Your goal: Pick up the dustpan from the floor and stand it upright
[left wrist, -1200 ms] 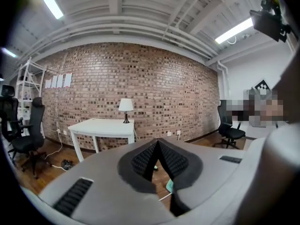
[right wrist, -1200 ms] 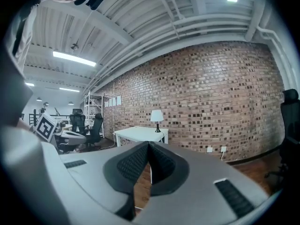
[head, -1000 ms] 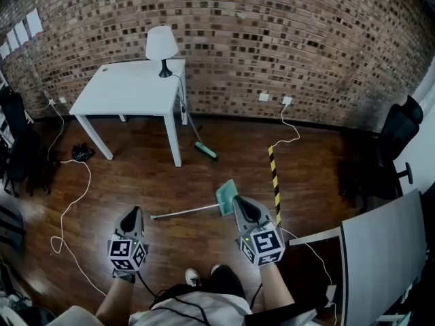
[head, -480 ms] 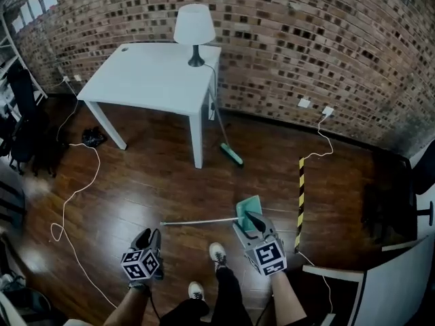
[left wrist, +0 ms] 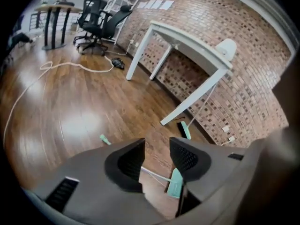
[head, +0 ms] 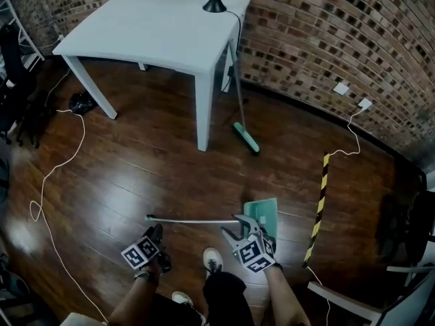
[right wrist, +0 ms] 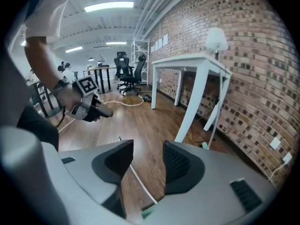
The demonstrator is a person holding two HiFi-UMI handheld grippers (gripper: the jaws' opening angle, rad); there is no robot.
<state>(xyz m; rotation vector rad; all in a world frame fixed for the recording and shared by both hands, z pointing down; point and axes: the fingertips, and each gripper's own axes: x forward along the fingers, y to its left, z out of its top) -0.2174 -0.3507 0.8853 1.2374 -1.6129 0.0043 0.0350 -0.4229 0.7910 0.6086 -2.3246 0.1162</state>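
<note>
The teal plastic dustpan with a long silver metal handle [head: 262,212] lies flat on the dark wooden floor [head: 136,175], out in front of the white square counter [head: 156,32] and well apart from its near corner leg. Its pan is on the side away from the counter's middle, and its handle runs level across the boards beneath the counter's front edge.

Our left gripper [head: 155,235] hovers near the free end of the handle, on the side away from the counter. Its jaws are opening, at a middling gap. In the left gripper view we see the handle through that gap [left wrist: 157,144], but it lies on the floor beyond and no pad touches it.

Our right gripper [head: 239,227] hangs over the spot where the handle joins the pan. Its jaws are opening too, and are already wide. In the right gripper view the handle [right wrist: 138,182] runs along the boards below the gap [right wrist: 147,146], untouched.

A broom with a teal head [head: 246,138] leans against the counter's far corner, its head on the floor. A black lamp base [head: 215,5] stands on the counter near the red brick wall [head: 326,32]. A white cable [head: 47,175] trails over the floor off the counter's other end.
</note>
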